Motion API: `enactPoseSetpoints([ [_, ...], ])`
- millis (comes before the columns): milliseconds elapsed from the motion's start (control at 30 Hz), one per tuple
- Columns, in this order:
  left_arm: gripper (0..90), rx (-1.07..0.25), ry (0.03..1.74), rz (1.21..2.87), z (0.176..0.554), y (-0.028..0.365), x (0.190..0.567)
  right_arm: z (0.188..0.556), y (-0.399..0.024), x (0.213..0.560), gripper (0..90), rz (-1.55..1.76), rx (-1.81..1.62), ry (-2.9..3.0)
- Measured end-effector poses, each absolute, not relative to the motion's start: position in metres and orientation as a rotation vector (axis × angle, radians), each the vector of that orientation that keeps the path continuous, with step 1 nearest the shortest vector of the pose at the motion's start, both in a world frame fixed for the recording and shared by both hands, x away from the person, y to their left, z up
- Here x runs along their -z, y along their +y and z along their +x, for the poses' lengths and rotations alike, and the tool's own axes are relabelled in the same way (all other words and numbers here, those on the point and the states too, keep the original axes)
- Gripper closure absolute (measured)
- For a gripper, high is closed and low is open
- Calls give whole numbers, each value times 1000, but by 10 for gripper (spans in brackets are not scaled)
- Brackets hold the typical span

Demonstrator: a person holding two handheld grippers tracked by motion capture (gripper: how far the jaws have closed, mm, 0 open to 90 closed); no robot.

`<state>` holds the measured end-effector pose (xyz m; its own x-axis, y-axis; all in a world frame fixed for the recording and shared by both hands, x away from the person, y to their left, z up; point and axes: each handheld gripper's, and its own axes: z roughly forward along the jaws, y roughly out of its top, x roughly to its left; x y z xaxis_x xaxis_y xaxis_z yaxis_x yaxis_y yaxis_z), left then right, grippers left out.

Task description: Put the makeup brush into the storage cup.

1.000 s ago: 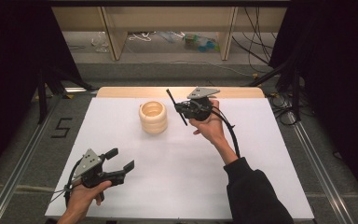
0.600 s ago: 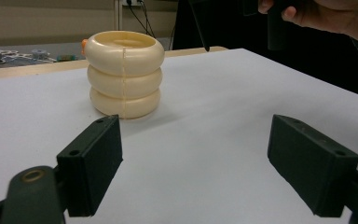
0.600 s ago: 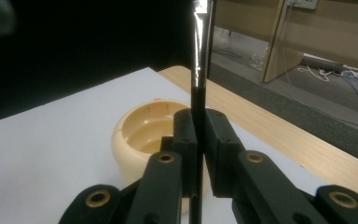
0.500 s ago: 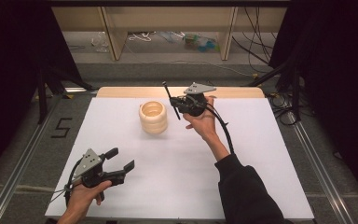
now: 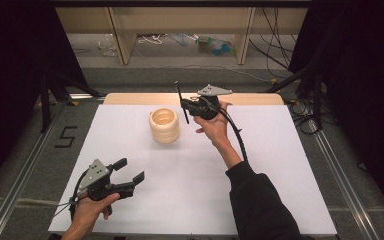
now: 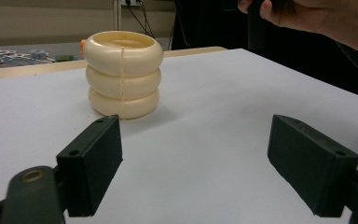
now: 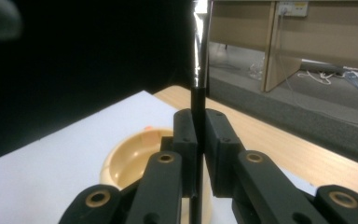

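A cream holder (image 5: 164,126) made of three stacked rings stands upright on the white table sheet (image 5: 260,165), open at the top. My right gripper (image 5: 186,106) hovers just right of it, shut on a thin black stick (image 5: 181,102) that stands nearly upright. In the right gripper view the stick (image 7: 198,56) rises between the closed jaws of the right gripper (image 7: 197,135), with the holder (image 7: 135,158) below and ahead. My left gripper (image 5: 131,169) rests low at the front left, open and empty. In its view the left gripper (image 6: 205,172) faces the holder (image 6: 123,74).
A wooden strip (image 5: 130,98) runs along the sheet's far edge. Black curtains close both sides, and metal rails (image 5: 25,170) flank the table. Behind lie shelving legs and cables (image 5: 215,45). A cable trails from the right gripper along the person's forearm (image 5: 237,140).
My right gripper has carried the stick a little left and farther away, closer to the holder. The left gripper has stayed where it was.
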<state>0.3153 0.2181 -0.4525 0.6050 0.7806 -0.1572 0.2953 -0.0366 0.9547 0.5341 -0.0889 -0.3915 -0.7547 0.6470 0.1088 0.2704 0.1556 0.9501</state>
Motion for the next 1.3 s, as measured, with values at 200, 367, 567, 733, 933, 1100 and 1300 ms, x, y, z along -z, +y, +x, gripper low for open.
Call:
enactPoseSetpoints([
  [200,176,-492,919,1610,315,218,452,537,-83,383,841,866,-1670,2082],
  [367,175,-495,917,1613,315,218,453,538,-79,380,841,868,-1680,2079],
  [567,175,-495,915,1615,315,218,452,539,-73,374,841,879,-1705,2067],
  [733,176,-495,916,1615,316,218,453,538,-70,376,841,872,-1701,2060],
  [933,175,-493,911,1618,316,217,453,540,-67,372,841,873,-1724,2026],
  [1100,176,-492,909,1619,316,217,453,547,-62,368,841,852,-1707,2017],
  [1300,176,-492,904,1620,316,216,453,549,-48,367,842,818,-1698,2032],
])
